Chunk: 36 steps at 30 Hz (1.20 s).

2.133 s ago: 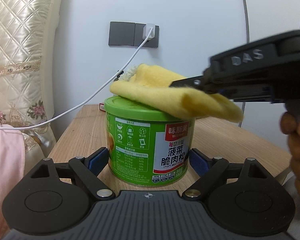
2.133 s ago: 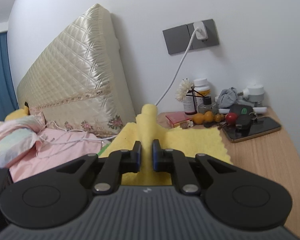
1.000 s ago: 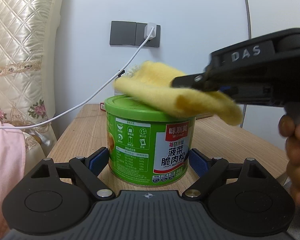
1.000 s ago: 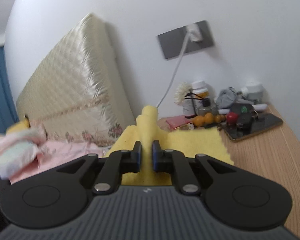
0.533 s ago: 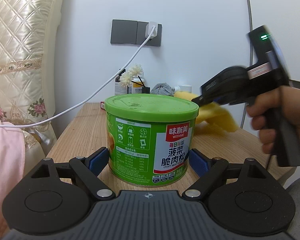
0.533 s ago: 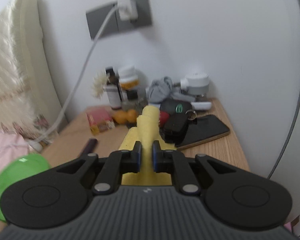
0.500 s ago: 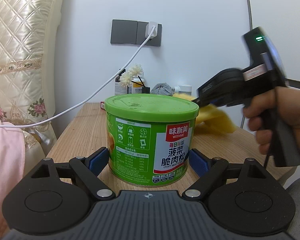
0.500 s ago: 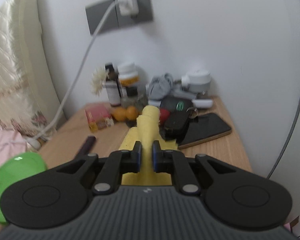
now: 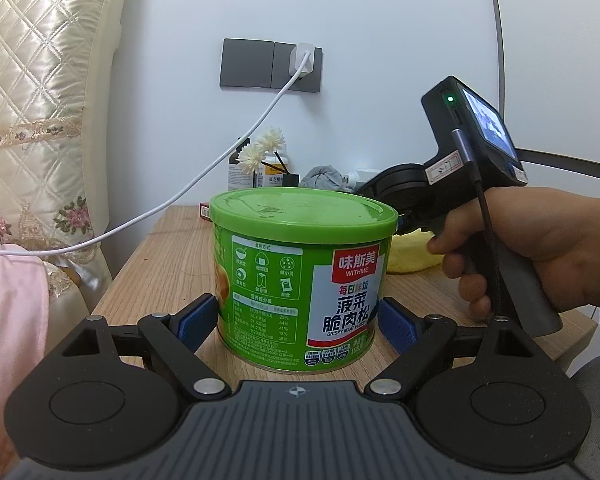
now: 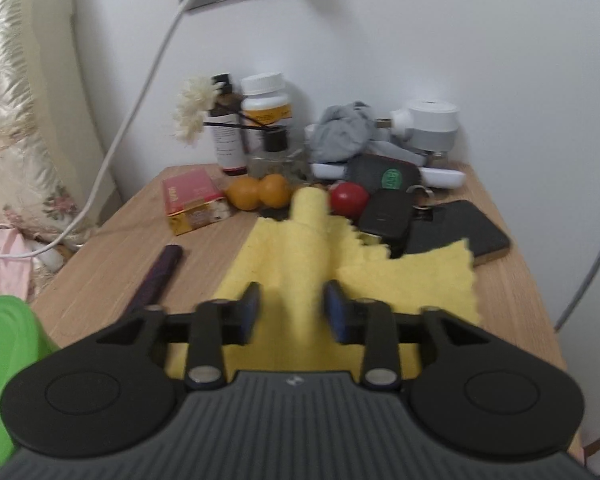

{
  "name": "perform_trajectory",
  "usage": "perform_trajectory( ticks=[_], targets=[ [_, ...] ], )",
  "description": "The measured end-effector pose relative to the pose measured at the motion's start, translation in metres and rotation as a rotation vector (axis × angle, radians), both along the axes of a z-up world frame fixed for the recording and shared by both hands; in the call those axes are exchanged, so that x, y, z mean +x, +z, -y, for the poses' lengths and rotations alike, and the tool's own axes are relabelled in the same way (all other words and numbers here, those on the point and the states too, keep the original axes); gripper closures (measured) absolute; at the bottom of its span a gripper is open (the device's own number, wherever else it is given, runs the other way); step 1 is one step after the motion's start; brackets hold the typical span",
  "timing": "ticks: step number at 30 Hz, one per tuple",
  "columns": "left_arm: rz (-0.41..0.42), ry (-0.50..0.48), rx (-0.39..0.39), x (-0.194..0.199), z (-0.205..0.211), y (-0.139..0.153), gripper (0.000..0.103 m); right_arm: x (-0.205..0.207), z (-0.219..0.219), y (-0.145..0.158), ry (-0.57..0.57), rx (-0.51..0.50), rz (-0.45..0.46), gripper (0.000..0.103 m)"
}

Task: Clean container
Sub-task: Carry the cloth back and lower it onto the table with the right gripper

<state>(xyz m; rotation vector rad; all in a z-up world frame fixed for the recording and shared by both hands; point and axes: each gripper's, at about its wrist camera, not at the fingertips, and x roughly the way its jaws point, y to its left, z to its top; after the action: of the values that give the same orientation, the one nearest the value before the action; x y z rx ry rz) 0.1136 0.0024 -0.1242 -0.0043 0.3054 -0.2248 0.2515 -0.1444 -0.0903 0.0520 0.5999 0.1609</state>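
A green tin with a green plastic lid stands upright on the wooden bedside table. My left gripper is shut on it, a blue pad pressed to each side near its base. The lid is bare. In the right wrist view the tin shows only as a green edge at the lower left. The yellow cloth lies on the table to the right of the tin, with a raised fold running forward. My right gripper is open, and its pads stand clear on either side of that fold. A hand holds that gripper.
At the back of the table are bottles, dried flowers, two oranges, a red ball, a red box, a key fob and a phone. A dark stick lies left of the cloth. A white cable crosses to the bed.
The right gripper carried the cloth off the tin's lid, lowered it onto the table beside the tin, and opened, letting it go. The left gripper and the tin stayed still.
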Motion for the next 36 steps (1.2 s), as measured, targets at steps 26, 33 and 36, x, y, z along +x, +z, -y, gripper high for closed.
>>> perform_trajectory(
  ticks=[26,33,36],
  targets=[
    [-0.012,0.058,0.023,-0.002,-0.014,0.010,0.015,0.033,-0.023,-0.014,0.012,-0.156,-0.067,0.000],
    [-0.016,0.069,0.024,-0.003,-0.015,0.006,0.015,0.032,-0.024,-0.014,0.013,-0.163,-0.067,0.000],
    [-0.015,0.070,0.022,-0.003,-0.015,0.006,0.015,0.032,-0.023,-0.014,0.013,-0.163,-0.067,0.000]
  ],
)
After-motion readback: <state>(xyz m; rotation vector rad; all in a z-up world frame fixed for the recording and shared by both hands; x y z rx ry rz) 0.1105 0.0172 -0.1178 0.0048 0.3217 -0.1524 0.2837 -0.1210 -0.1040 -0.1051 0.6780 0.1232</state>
